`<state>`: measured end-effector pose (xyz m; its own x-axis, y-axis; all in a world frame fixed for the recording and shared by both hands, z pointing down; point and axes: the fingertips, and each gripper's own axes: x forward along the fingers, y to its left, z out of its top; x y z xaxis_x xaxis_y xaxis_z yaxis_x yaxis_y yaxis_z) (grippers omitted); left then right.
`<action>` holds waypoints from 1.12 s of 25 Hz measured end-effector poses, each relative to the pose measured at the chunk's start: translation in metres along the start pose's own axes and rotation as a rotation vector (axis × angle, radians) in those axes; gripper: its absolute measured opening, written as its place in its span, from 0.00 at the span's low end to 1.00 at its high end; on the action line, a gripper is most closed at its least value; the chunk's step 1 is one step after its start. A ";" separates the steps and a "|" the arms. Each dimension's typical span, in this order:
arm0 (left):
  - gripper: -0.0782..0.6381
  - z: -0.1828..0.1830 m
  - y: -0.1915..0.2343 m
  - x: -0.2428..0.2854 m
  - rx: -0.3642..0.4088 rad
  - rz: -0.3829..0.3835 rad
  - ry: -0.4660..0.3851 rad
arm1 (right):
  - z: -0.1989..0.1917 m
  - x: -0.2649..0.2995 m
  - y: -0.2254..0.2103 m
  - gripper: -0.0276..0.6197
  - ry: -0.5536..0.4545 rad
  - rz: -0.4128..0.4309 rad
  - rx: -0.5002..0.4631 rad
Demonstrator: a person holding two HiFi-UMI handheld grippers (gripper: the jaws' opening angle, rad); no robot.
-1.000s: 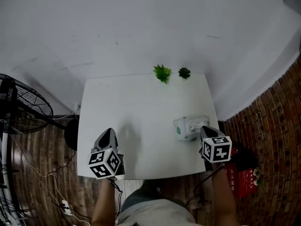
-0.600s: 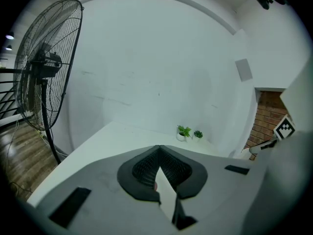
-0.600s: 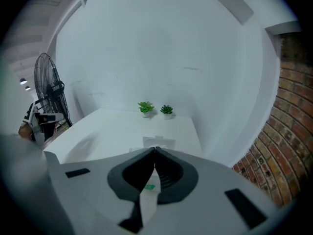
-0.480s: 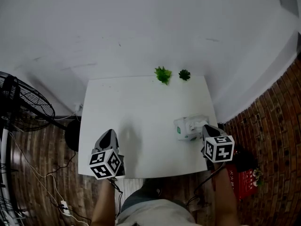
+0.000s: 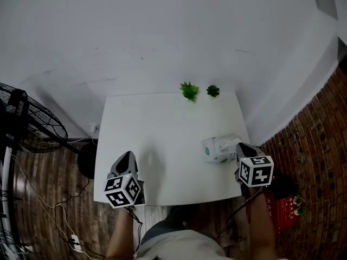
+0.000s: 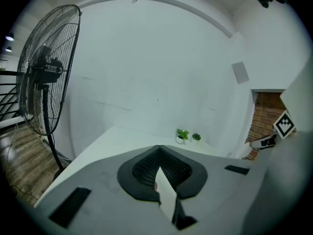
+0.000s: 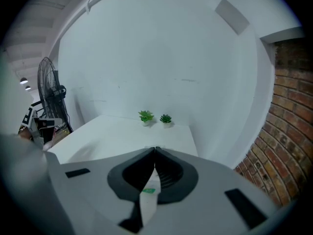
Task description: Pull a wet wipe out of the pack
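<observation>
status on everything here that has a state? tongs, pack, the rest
left tongs: shut, tips together, nothing between them
right tongs: shut, nothing clamped
wet wipe pack: lying flat on the table; lid open or closed, cannot tell
fan: upright; running or not, cannot tell
light green potted plant: upright
dark green potted plant: upright

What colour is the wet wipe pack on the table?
The wet wipe pack is white with a green mark, clearest in head view.

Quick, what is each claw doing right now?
Left gripper: closed, empty.
Right gripper: closed above the pack, nothing visibly held.
</observation>
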<state>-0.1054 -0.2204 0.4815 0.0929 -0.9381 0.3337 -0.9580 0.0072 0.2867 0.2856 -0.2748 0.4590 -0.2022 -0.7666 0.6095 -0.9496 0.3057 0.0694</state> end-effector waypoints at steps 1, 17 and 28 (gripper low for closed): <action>0.11 0.000 0.000 -0.002 0.001 -0.001 -0.002 | 0.001 -0.003 0.000 0.05 -0.007 -0.001 0.000; 0.11 0.033 -0.043 -0.005 0.059 -0.102 -0.056 | 0.016 -0.063 -0.014 0.05 -0.162 -0.060 0.075; 0.11 0.034 -0.103 0.007 0.097 -0.207 -0.057 | -0.019 -0.108 -0.038 0.05 -0.272 -0.153 0.234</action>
<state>-0.0156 -0.2397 0.4239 0.2768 -0.9343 0.2246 -0.9422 -0.2179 0.2547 0.3485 -0.1929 0.4053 -0.0804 -0.9248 0.3719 -0.9963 0.0632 -0.0583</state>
